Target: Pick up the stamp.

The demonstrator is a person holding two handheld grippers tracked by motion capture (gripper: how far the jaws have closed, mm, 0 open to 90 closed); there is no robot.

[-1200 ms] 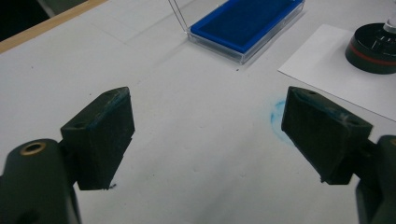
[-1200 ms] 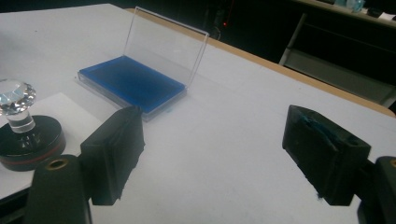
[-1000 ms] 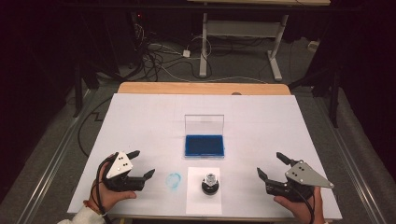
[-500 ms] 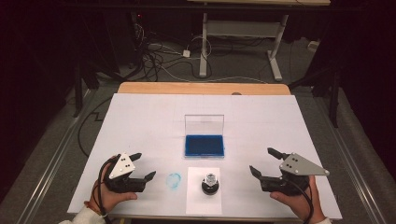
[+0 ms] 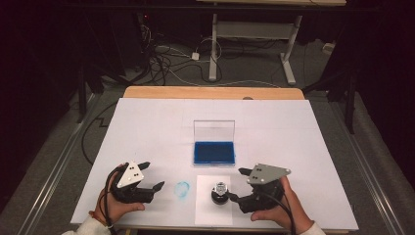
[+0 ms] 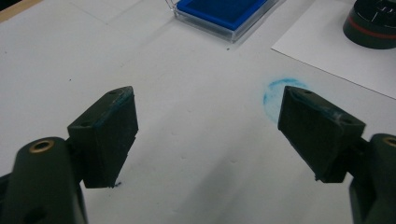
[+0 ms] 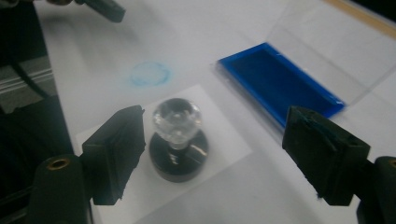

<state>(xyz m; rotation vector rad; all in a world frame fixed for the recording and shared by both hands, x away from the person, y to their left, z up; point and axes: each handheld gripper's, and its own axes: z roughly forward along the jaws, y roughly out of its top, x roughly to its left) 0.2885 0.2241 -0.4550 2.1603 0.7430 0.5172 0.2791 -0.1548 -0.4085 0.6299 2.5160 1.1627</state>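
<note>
Stamp (image 5: pixel 220 192): clear knob on a black round base, standing upright on a small white paper sheet (image 5: pixel 208 215) at the near edge of the worktop (image 5: pixel 293 142).

High view: my right gripper (image 5: pixel 234 188) lies just beside the stamp, jaws apart, one tip almost at the base, not clamped. My left gripper (image 5: pixel 150 177) rests well to the left, jaws apart, nothing between them. A blue ring mark (image 5: pixel 182 189) lies between it and the sheet. The ink pad (image 5: pixel 214 152), lid up, is behind the stamp.

Left gripper view: jaws wide, bare worktop between them; ring mark (image 6: pixel 275 93) near my right pad, ink pad (image 6: pixel 224 11) farther off.

Right gripper view: stamp (image 7: pixel 177 140) close against the left-hand jaw, a wide gap to the other; ink pad (image 7: pixel 280 84) beyond.

Risks, as I judge them: the stamp sits off-centre, so closing now may shove or tip it. The smooth round knob may slip. The loose sheet may slide with it.
</note>
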